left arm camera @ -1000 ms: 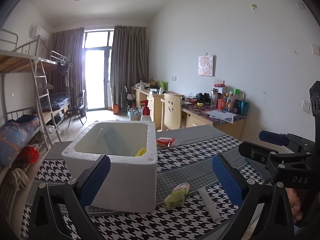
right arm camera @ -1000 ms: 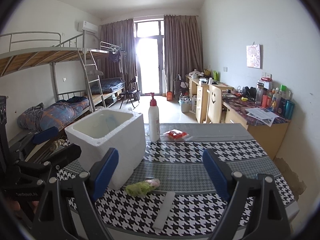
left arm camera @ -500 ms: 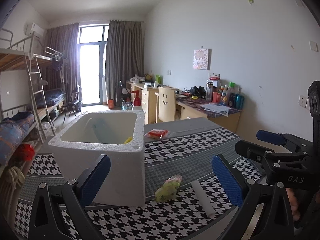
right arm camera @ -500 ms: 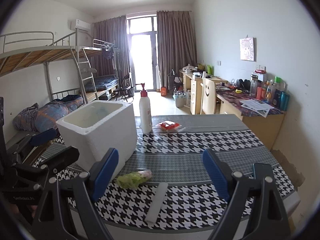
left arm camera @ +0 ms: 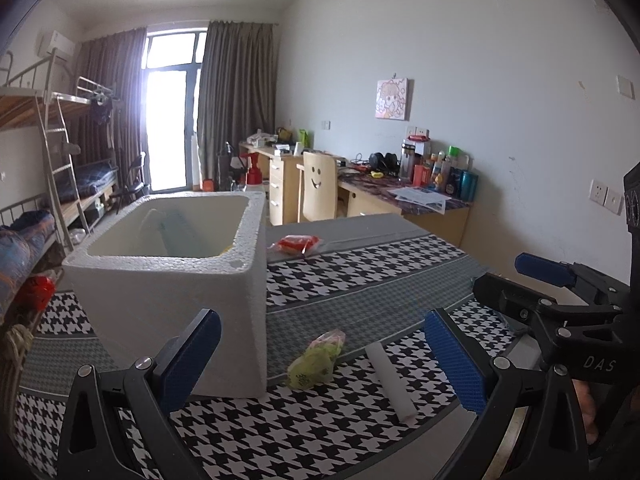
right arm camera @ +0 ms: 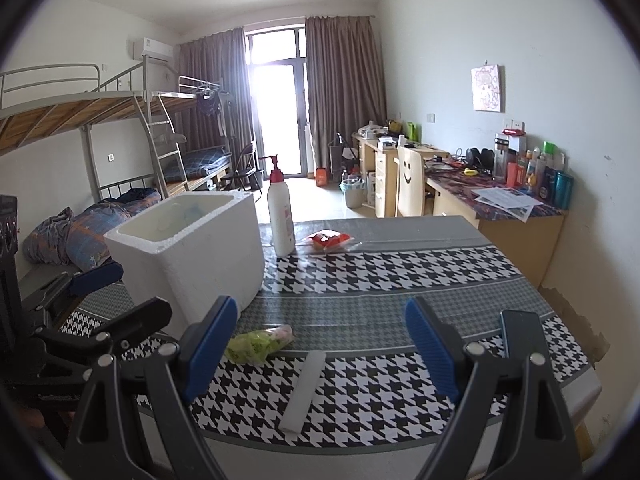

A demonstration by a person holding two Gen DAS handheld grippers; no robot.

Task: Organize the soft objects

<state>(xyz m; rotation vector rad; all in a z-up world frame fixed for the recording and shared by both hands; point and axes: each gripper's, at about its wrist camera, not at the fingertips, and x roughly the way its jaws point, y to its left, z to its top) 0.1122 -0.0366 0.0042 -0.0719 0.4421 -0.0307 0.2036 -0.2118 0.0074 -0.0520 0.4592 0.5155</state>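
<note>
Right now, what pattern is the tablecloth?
Black-and-white houndstooth with grey bands on the tablecloth; clearest in the right wrist view.

Readable lettering: one mark only
"DAS" stands in pale letters on the black body of the right tool [left arm camera: 494,286]; other labels are too small.

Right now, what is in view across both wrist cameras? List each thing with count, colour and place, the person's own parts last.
foam box: 1, white, open top, left on the table
pump bottle: 1, white with red pump, upright behind the box's right corner
red packet: 1, red, far side of the table, right of the bottle
green packet: 1, green and pink, near edge, in front of the box
white strip: 1, white, flat, right of the green packet
table: 1, black-and-white houndstooth cloth with grey bands
left gripper: 1, black with blue pads, open, empty
right gripper: 1, black with blue pads, open, empty
</note>
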